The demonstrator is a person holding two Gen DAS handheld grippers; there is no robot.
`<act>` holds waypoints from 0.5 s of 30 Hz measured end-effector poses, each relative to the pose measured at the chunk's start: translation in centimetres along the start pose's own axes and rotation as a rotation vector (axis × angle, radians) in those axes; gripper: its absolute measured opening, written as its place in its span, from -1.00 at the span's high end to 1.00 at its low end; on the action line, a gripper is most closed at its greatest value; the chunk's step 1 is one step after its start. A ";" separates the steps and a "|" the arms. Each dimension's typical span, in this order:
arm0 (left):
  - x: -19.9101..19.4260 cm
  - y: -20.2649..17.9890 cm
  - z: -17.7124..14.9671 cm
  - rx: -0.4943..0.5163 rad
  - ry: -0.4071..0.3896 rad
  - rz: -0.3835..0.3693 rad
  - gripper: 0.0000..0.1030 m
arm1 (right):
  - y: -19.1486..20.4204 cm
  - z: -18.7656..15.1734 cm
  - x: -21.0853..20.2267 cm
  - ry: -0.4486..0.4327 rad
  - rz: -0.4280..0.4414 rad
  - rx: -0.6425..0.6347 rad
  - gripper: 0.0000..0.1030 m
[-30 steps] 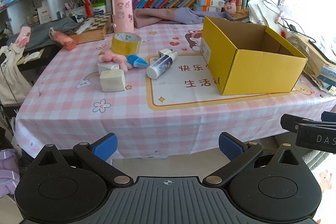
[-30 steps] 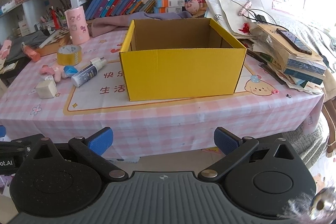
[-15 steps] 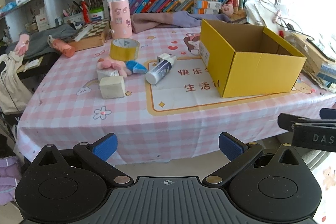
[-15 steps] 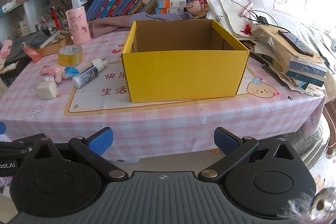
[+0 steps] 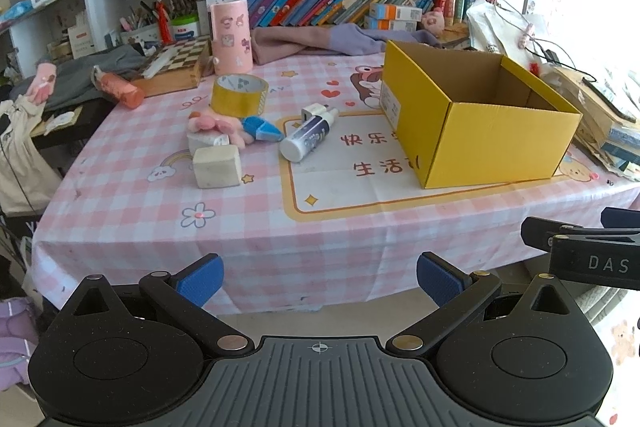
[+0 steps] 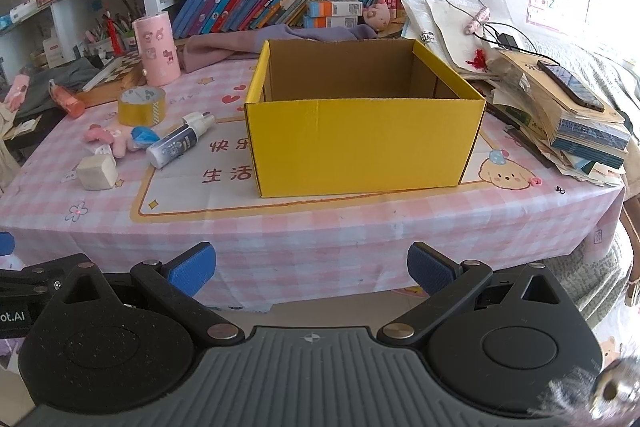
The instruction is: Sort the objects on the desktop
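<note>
Both tools off the near edge of the tabletop (image 5: 240, 227), low, touching nothing. Left tool (image 5: 320, 277): blue pads wide apart, empty. Right tool (image 6: 311, 269): same, pads spread, nothing betw them; its black body also pokes into left-wrist view at far right.

Yellow cardboard box (image 6: 360, 139) open-topped, upright on right half of the pink check cloth, inside looks bare as far as visible. Seen in left view too (image 5: 480, 131).

Loose items all left of box, apart from it:
- spray bottle (image 5: 308, 137), lying on its side, white cap end pointing twd back, nearest to box
- blue wedge-shaped thing (image 5: 260, 129) just left of bottle, touching pink plush toy (image 5: 212, 121)
- small white item (image 5: 206, 143) under/next to plush, can't tell what
- off-white block (image 5: 218, 167), closest to near edge, just in front of that cluster
- yellow tape roll (image 5: 239, 95) standing flat behind plush
- pink cylinder w/ stickers (image 5: 231, 35) upright behind tape, near back edge
- orange tube (image 5: 120, 91) lying at far-left back, beside wooden chessboard (image 5: 176, 67)

Purple-pink cloth (image 5: 320, 43) bunched along back edge. Stack of books & papers (image 6: 560, 115) right of box, phone on top
</note>
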State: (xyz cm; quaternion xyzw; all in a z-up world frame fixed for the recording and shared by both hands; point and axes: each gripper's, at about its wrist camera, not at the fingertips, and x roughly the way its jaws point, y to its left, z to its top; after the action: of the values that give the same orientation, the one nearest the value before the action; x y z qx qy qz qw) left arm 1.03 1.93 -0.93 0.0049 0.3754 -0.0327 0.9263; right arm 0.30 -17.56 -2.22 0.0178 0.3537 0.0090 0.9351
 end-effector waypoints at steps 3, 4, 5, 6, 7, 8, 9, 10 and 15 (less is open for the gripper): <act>0.0 0.2 -0.1 -0.008 0.001 0.001 -1.00 | 0.3 0.0 0.0 0.006 -0.002 -0.004 -1.00; 0.1 0.3 -0.1 -0.011 0.003 0.001 -1.00 | 0.4 0.0 0.1 0.007 -0.002 -0.006 -1.00; 0.1 0.4 -0.2 -0.013 0.005 0.001 -1.00 | 0.5 0.0 0.1 0.009 -0.003 -0.009 -1.00; 0.1 0.5 -0.2 -0.013 0.006 0.002 -1.00 | 0.6 -0.1 0.1 0.010 -0.003 -0.011 -1.00; 0.1 0.6 -0.2 -0.014 0.008 0.005 -1.00 | 0.7 -0.1 0.2 0.012 -0.003 -0.012 -0.99; 0.1 0.8 -0.2 -0.014 0.008 0.007 -1.00 | 0.8 -0.1 0.2 0.012 -0.002 -0.013 -0.99; 0.1 0.9 -0.2 -0.015 0.010 0.009 -1.00 | 0.9 -0.1 0.2 0.013 -0.001 -0.013 -0.99; 0.1 1.0 -0.3 -0.017 0.011 0.011 -1.00 | 0.9 -0.1 0.2 0.013 0.001 -0.013 -0.99; 0.1 1.7 -0.4 -0.030 0.015 0.014 -1.00 | 1.4 -0.1 0.4 0.018 0.020 -0.008 -0.99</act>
State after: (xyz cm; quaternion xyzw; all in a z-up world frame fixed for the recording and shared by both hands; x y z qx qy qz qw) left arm 0.97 3.66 -1.33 -0.0061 0.3828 -0.0203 0.9236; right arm 0.53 -16.19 -2.51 0.0175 0.3618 0.0198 0.9319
